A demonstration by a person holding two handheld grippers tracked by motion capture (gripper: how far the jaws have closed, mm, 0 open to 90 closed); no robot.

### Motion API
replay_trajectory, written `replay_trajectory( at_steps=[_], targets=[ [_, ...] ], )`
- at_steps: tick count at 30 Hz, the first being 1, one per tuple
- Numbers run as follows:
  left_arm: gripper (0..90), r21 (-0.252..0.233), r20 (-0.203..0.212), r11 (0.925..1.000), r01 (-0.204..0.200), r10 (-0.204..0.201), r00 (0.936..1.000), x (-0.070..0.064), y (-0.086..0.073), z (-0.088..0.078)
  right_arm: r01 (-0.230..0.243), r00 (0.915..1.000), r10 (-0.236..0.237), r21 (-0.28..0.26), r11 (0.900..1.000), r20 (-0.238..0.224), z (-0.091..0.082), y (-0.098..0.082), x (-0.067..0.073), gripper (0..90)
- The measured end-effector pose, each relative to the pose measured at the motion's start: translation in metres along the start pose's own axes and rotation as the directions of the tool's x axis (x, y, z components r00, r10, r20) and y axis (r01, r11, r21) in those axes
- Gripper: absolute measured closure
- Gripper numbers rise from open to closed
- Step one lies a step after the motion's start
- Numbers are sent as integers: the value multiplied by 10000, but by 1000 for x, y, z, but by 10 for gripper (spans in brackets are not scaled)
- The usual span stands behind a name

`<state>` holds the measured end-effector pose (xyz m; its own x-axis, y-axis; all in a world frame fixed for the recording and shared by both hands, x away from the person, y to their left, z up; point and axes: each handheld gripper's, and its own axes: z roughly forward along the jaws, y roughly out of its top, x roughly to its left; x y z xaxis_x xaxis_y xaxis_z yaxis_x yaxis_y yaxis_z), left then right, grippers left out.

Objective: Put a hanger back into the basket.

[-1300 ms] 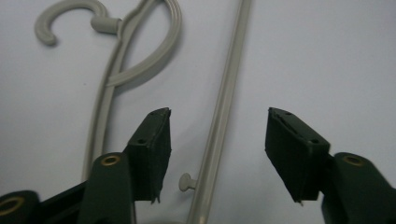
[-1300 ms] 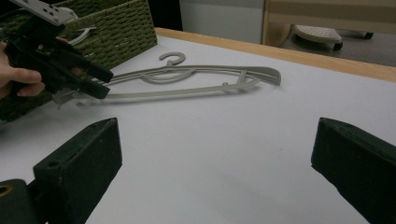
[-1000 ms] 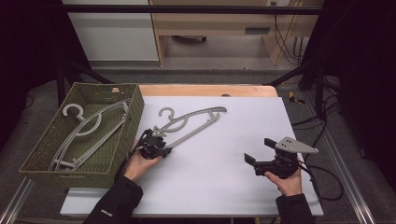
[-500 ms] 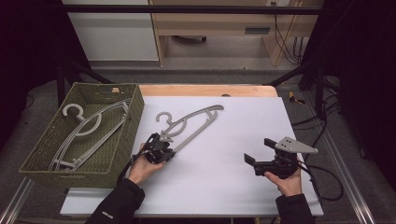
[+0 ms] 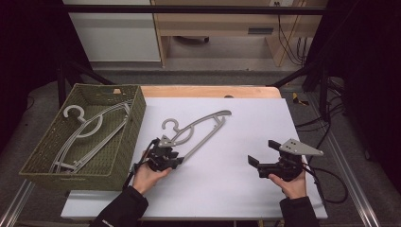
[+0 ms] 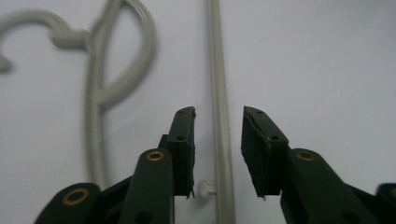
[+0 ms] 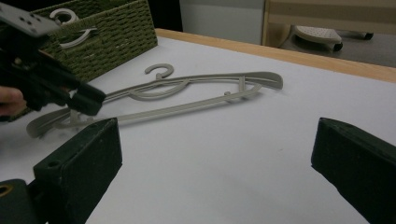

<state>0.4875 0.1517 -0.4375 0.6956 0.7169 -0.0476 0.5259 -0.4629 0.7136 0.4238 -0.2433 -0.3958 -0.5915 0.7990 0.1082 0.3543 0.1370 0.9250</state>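
Hanger set down on the table, left claw letting go

The grey hanger [image 5: 196, 130] lies flat on the white table [image 5: 236, 189], just beside the woven basket [image 5: 135, 118] that holds more hangers; since a second ago I have slid it a little down the table. My left claw [image 6: 217, 135] has just been opening, its jaws now spread either side of the hanger's lower bar with no pad pressing it, so I judge the placing done. My right claw [image 7: 215, 154] hangs wide open, well apart, holding nothing
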Motion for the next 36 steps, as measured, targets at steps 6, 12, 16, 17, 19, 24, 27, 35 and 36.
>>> replay_trajectory(
  at_steps=[6, 12, 16, 17, 19, 24, 27, 35, 36],
  targets=[
    [512, -87, -1139, 9985, 534, -541, 9920, 28, 6, -3, -4, 10000, 4, 32, 10000, -33, 1, 0, 1, 21],
    [523, 953, -1488, 9932, 669, -523, 9875, 40, 0, 18, 9, 10000, -9, 37, 10000, -26, 1, 0, 0, 21],
    [551, 1141, -1583, 9888, 958, -772, 9844, 47, -3, 26, 3, 10000, -2, 46, 10000, -32, 1, 0, 1, 21],
    [564, 1159, -1632, 9873, 1089, -893, 9825, 49, -4, 28, -3, 10000, 4, 48, 10000, -39, 1, 0, 1, 21],
    [591, 1280, -1569, 9855, 1116, -910, 9834, 53, -5, 30, 42, 10000, -41, 101, 9999, -67, 1, 0, 0, 22],
    [641, 1320, -1653, 9849, 1118, -893, 9822, 52, -5, 30, 6, 10000, -6, 82, 10000, -72, 1, 0, 1, 21],
    [654, 1359, -1819, 9836, 1187, -930, 9789, 50, -5, 30, -19, 10000, 19, 43, 10000, -52, 1, 0, 1, 21],
    [797, 1663, -1950, 9783, 1234, -900, 9767, 41, -1, 31, -7, 10000, 8, 69, 10000, -73, 1, 0, 1, 21],
    [804, 1633, -1944, 9782, 1285, -958, 9762, 41, -1, 31, -2, 10000, 2, 74, 10000, -72, 1, 0, 1, 21]
  ],
)
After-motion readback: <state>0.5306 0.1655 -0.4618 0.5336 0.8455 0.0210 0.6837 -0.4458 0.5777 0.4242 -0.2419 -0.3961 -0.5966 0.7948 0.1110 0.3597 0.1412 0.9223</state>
